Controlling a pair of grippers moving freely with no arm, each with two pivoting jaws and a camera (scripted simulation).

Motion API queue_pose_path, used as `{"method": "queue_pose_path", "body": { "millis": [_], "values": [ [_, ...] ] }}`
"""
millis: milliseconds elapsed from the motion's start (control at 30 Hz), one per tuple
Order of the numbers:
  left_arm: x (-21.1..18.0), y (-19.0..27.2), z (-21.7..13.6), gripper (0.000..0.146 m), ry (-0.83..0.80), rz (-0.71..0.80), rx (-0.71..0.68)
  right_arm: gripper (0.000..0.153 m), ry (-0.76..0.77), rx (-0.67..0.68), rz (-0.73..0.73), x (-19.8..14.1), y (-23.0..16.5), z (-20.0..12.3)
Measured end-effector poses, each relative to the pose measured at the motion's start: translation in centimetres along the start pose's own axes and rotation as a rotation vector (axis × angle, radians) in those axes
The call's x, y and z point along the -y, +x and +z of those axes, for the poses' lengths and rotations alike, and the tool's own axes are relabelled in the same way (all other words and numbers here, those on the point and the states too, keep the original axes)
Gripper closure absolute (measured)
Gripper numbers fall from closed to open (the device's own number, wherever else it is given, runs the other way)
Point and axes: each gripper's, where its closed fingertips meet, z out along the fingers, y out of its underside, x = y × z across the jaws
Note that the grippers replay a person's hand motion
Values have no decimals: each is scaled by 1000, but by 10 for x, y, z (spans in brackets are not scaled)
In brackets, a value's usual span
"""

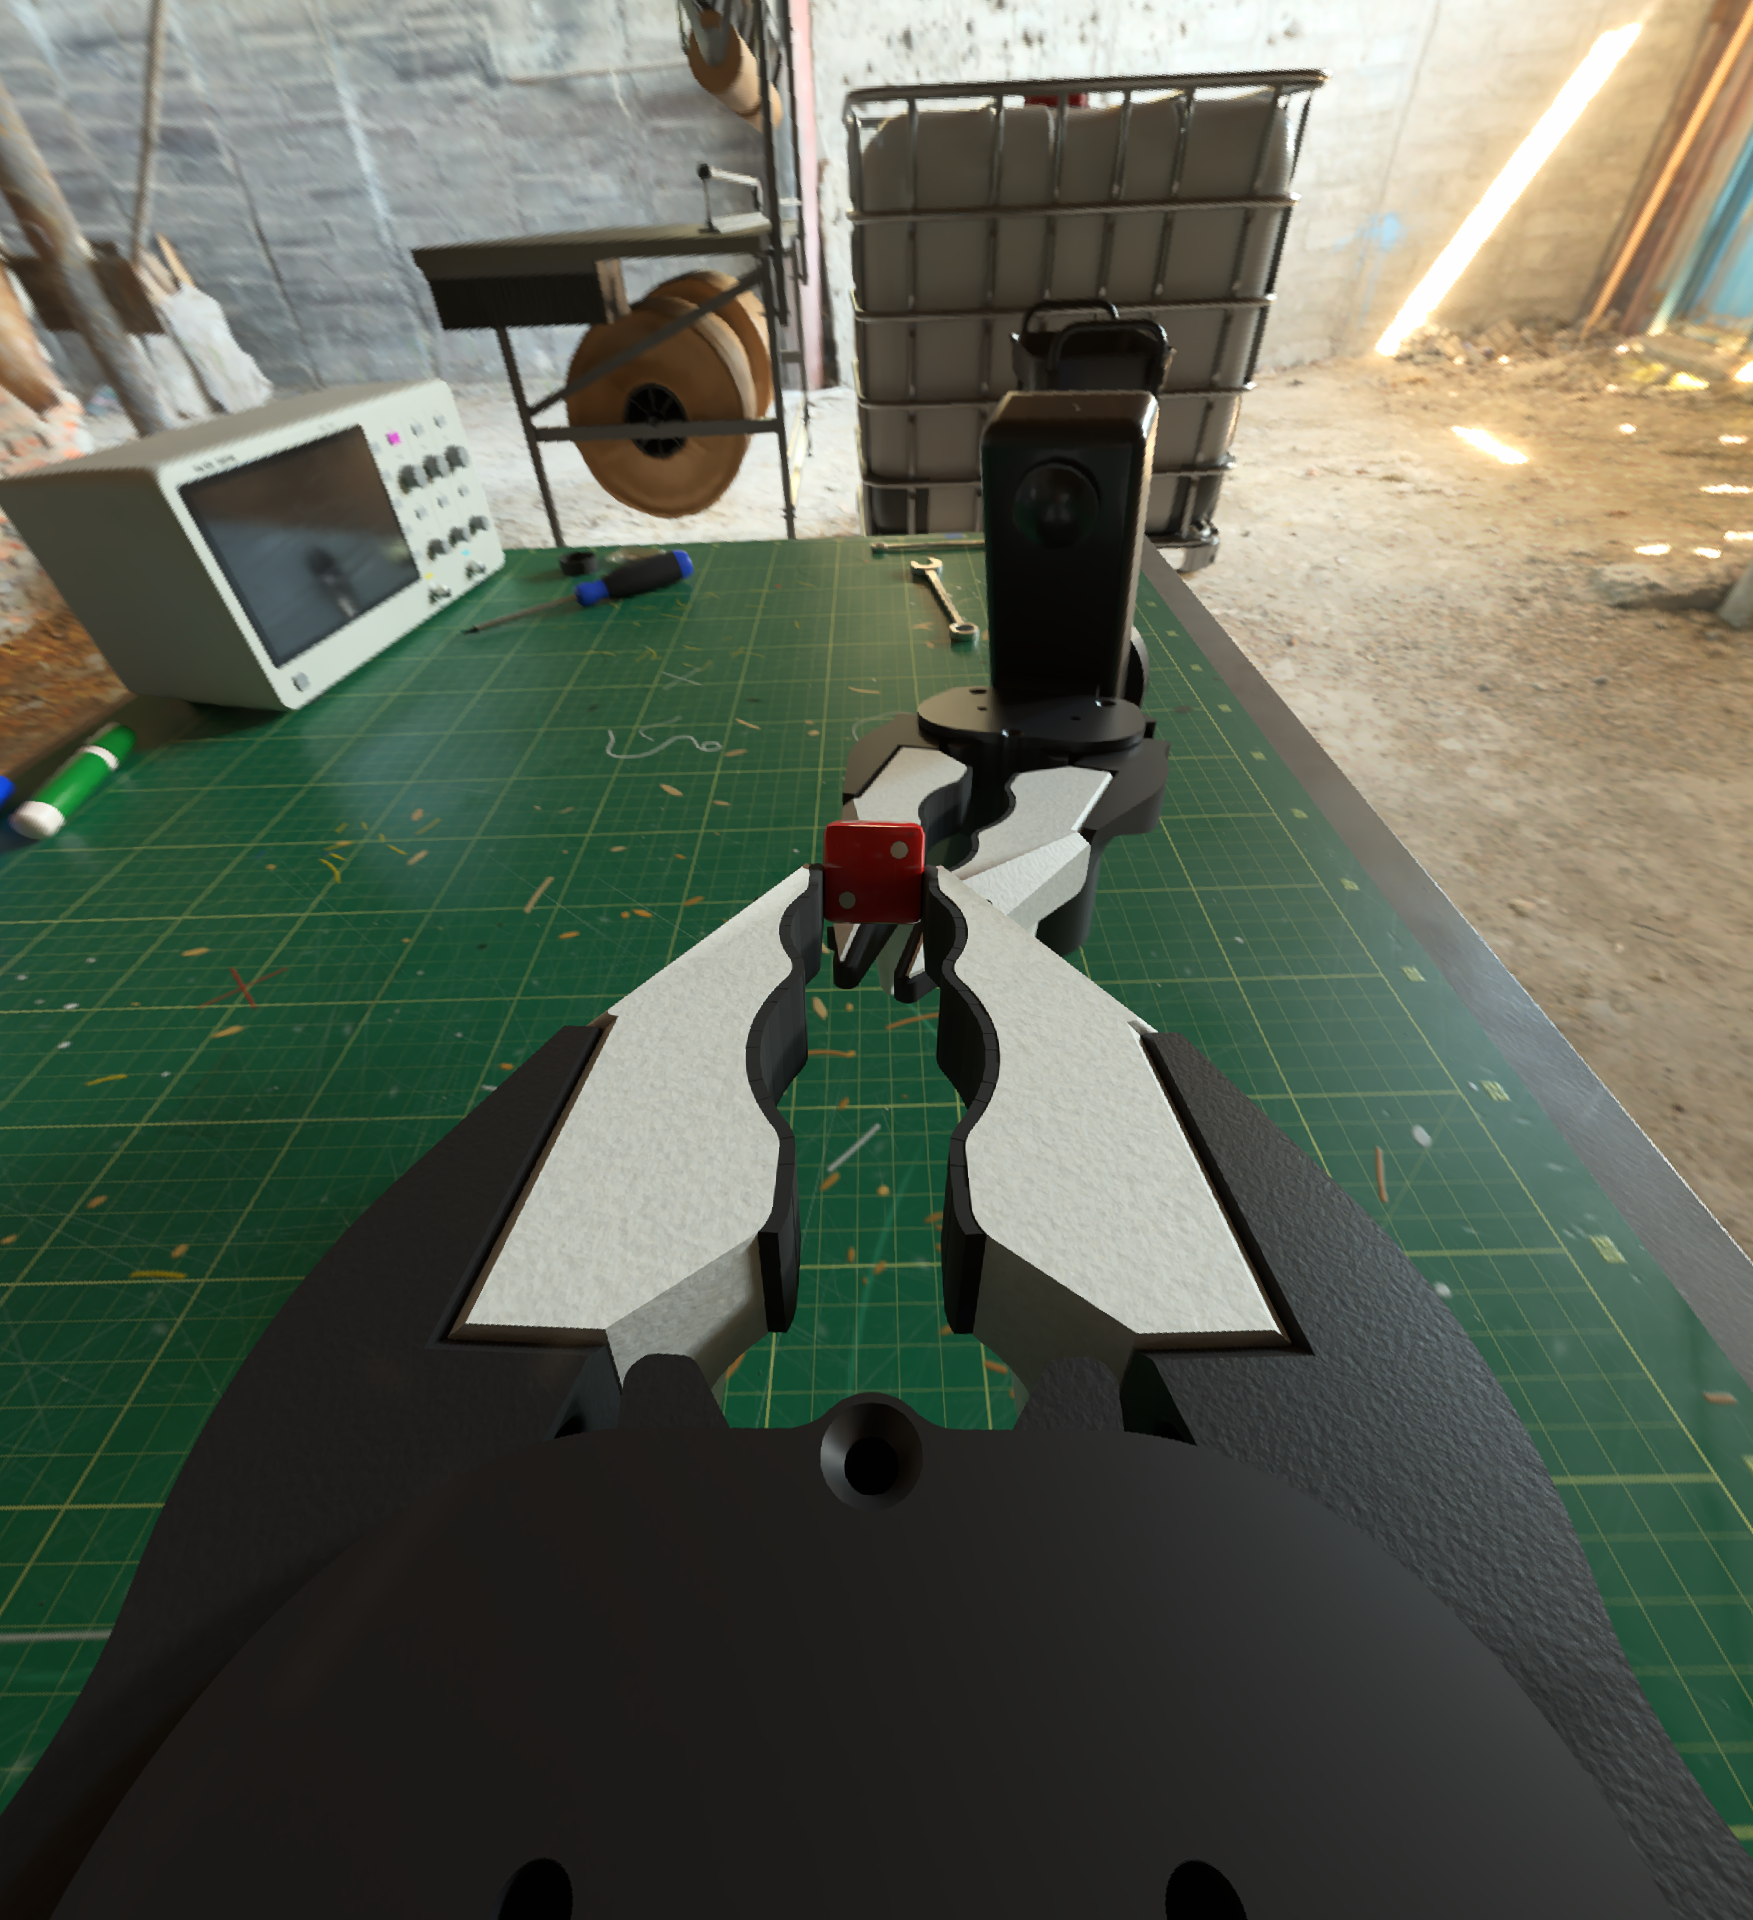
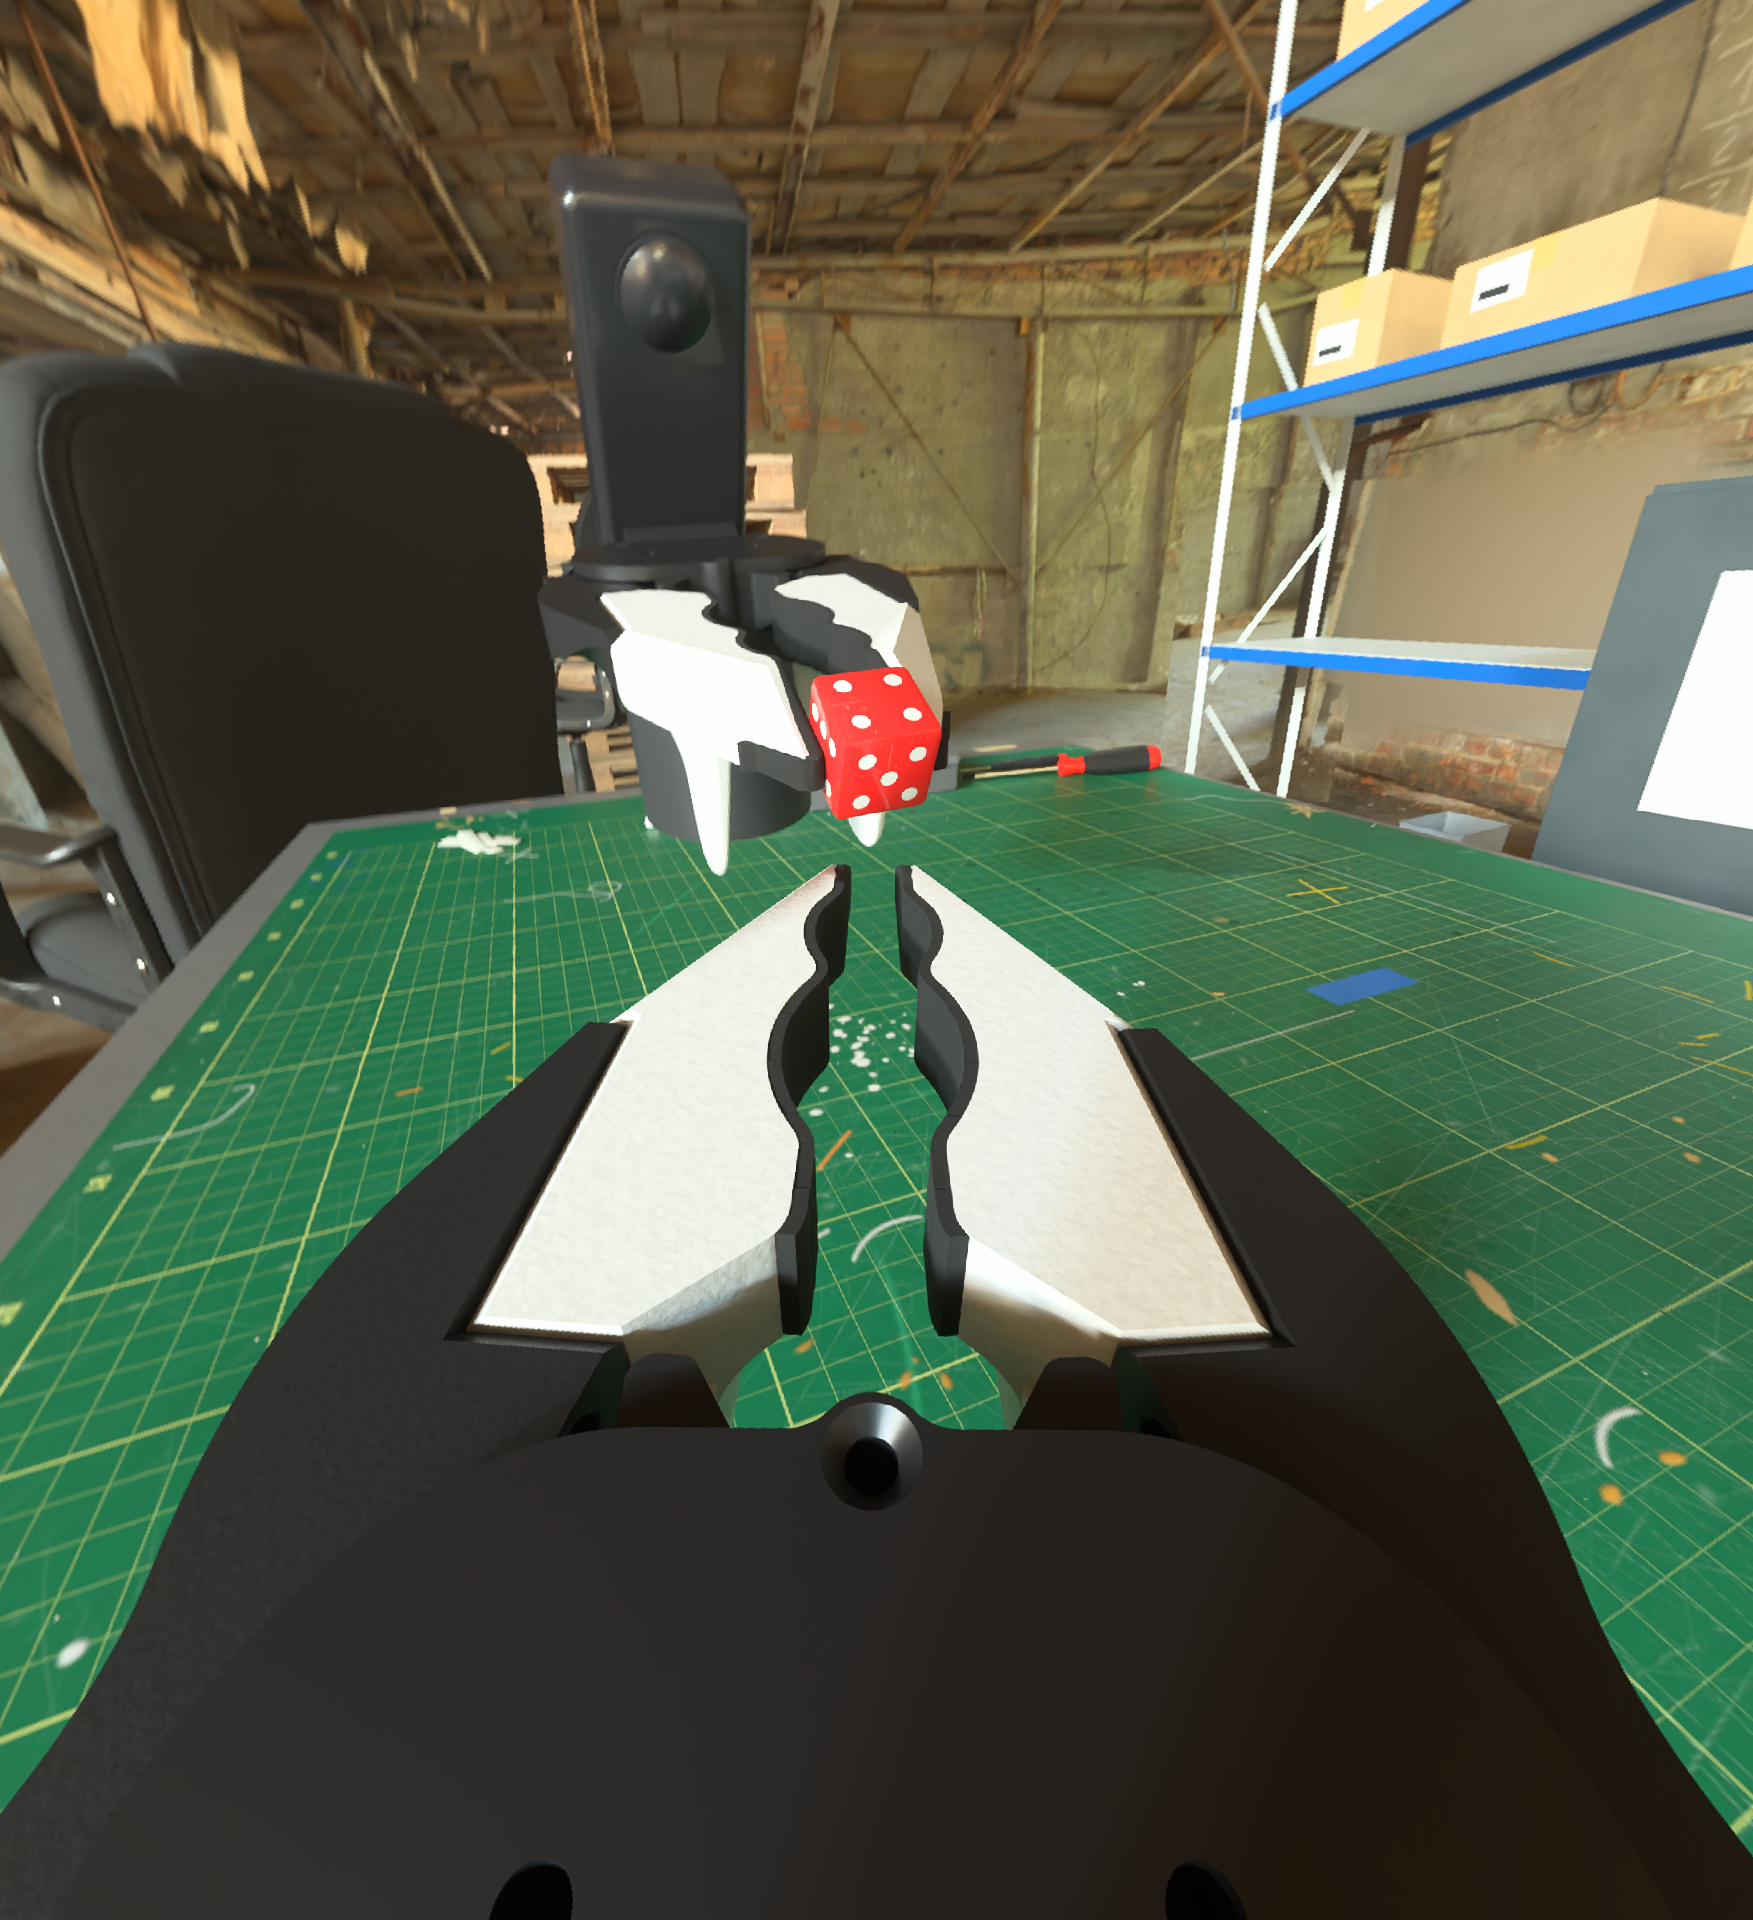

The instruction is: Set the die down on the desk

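A red die (image 1: 872, 873) with white pips is pinched between the fingertips of my left gripper (image 1: 872, 888), which is shut on it. In the right wrist view the die (image 2: 877, 740) hangs in the left gripper (image 2: 867, 758) a little above the green cutting mat (image 2: 1267, 1143) that covers the desk. My right gripper (image 2: 872, 878) faces it, empty, its jaws drawn together with only a thin gap, tips just short of and below the die. In the left wrist view the right gripper (image 1: 882, 961) sits just beyond and under the die.
An oscilloscope (image 1: 259, 540), a blue screwdriver (image 1: 633, 577), a wrench (image 1: 945, 597) and markers (image 1: 72, 779) lie toward the mat's (image 1: 436, 1039) far and left sides. An office chair (image 2: 259, 623), a red screwdriver (image 2: 1080, 764) and a grey panel (image 2: 1703, 707) border the desk.
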Motion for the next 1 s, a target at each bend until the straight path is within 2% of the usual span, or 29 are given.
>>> {"method": "queue_pose_path", "body": {
  "millis": [167,533,1000],
  "values": [
    [-11,2,-7,128,-53,-16,-52,144,-66,17,-30,-10,-4,4],
    [-16,3,-11,128,-38,-1,-93,144,-68,58,30,-16,-7,6],
    [-12,-3,-6,128,-1,29,-27,144,-48,19,31,-10,-1,3]
  ]
}}
